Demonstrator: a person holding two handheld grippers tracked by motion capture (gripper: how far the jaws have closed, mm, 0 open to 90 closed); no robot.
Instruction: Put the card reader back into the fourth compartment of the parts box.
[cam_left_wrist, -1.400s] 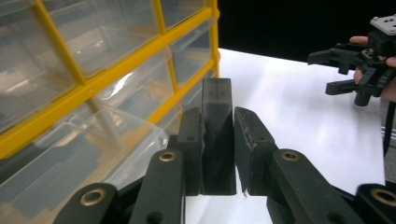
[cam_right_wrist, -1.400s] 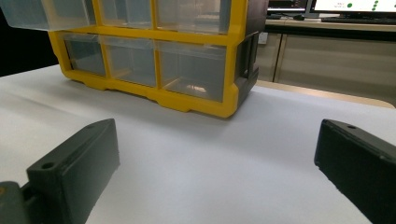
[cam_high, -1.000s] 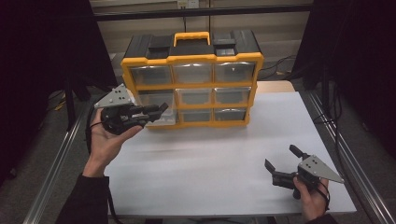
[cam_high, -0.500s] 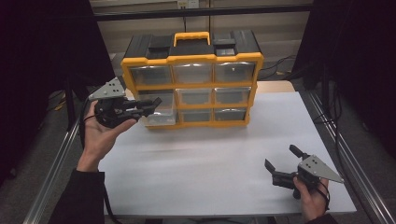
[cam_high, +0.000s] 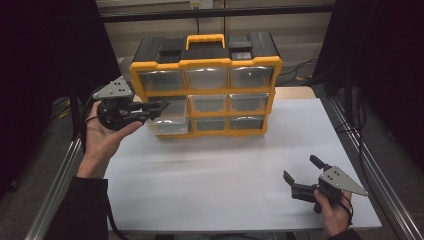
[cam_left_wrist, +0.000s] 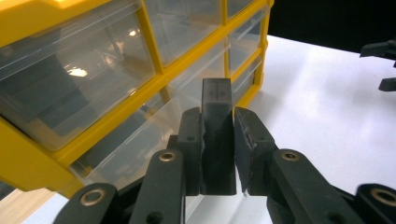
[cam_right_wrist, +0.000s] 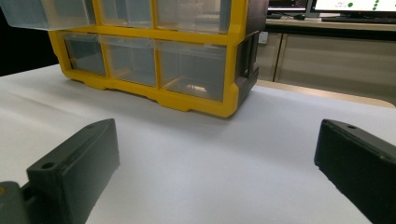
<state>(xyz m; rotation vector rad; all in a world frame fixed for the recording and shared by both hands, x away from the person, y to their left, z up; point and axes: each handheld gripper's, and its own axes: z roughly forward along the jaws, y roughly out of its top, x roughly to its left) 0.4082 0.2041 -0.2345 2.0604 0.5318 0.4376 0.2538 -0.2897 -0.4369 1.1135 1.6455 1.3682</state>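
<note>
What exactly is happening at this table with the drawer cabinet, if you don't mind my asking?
A person is working with two hand-held grippers at a white table. The left gripper is clamped on a small dark rectangular block, held beside the left end of the yellow and black cabinet of clear plastic drawers. One clear drawer at the cabinet's left side sticks out, pulled open, just by that gripper. The right gripper rests near the table's front right corner, jaws wide open with nothing between them.

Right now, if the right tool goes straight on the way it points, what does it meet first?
Probably the yellow drawer cabinet, near its lower right drawer. Before that, the right tool, jaws open, faces only bare white table; depth is unclear.
</note>
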